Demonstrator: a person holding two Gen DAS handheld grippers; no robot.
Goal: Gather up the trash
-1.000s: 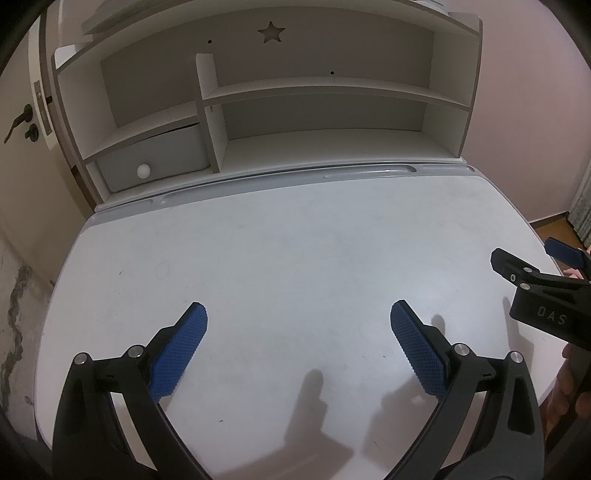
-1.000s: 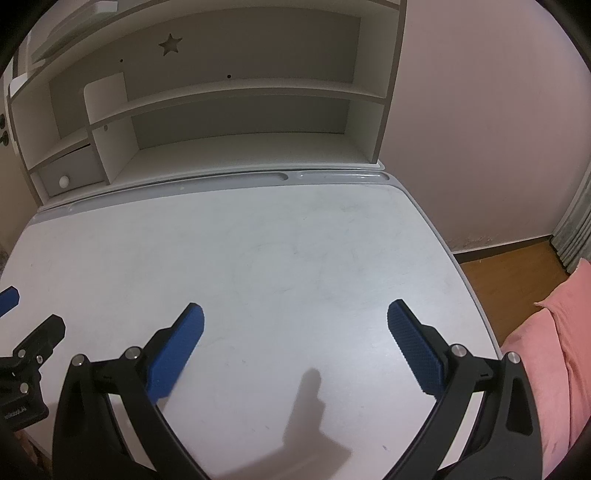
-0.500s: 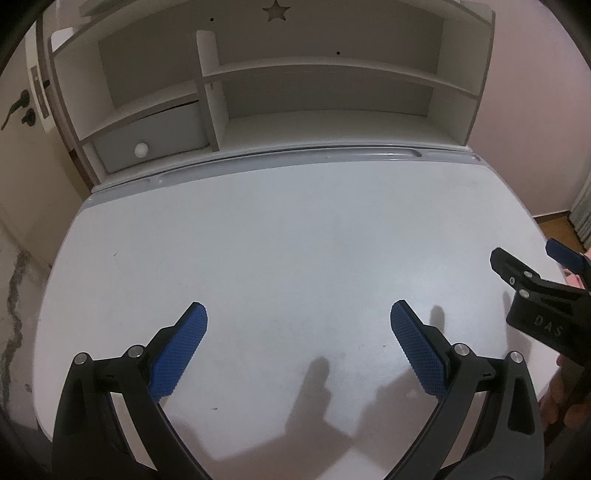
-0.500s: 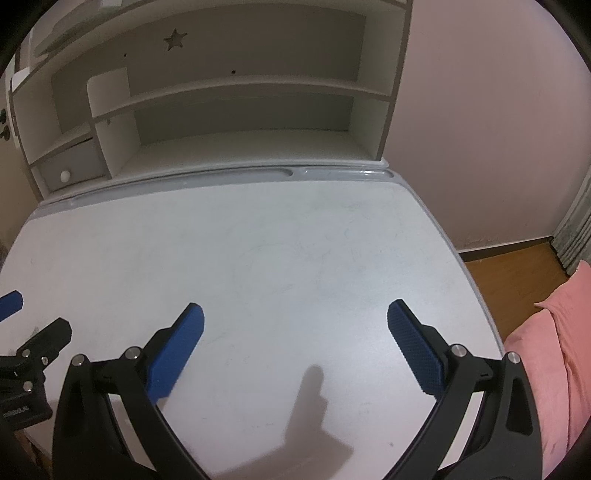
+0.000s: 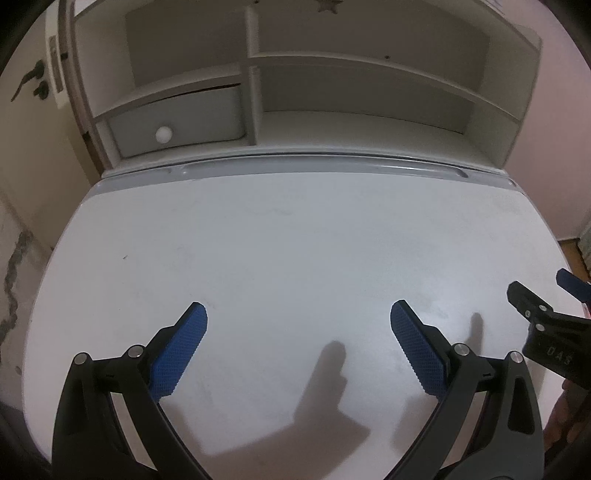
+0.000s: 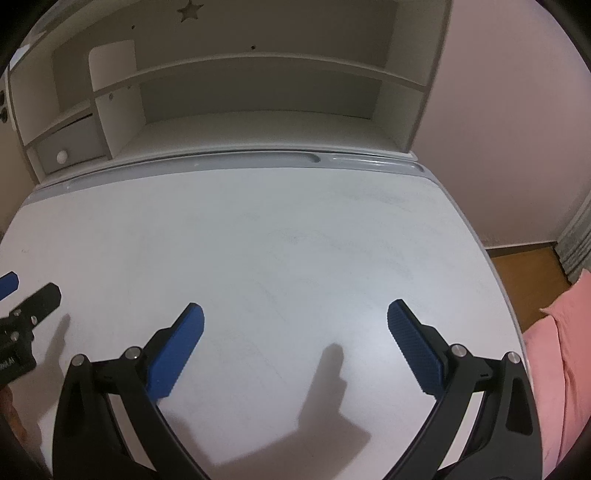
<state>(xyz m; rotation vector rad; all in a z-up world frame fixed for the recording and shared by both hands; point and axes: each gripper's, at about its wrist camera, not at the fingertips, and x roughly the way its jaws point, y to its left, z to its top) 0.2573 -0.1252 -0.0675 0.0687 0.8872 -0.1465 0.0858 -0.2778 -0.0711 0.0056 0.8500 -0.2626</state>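
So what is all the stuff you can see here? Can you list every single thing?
desk: one, white top with a grey back rail, under both grippers
shelf unit: one, white, at the back of the desk
drawer: one, grey with a round white knob, low on the shelf unit's left side
star cut-out: one, in the shelf unit's back panel, near the top
door handle: one, dark, far left
floor: wooden, brown, right of the desk
pink fabric: one, right edge
trash: none in view
left gripper: one, black with blue pads, open
right gripper: one, black with blue pads, open
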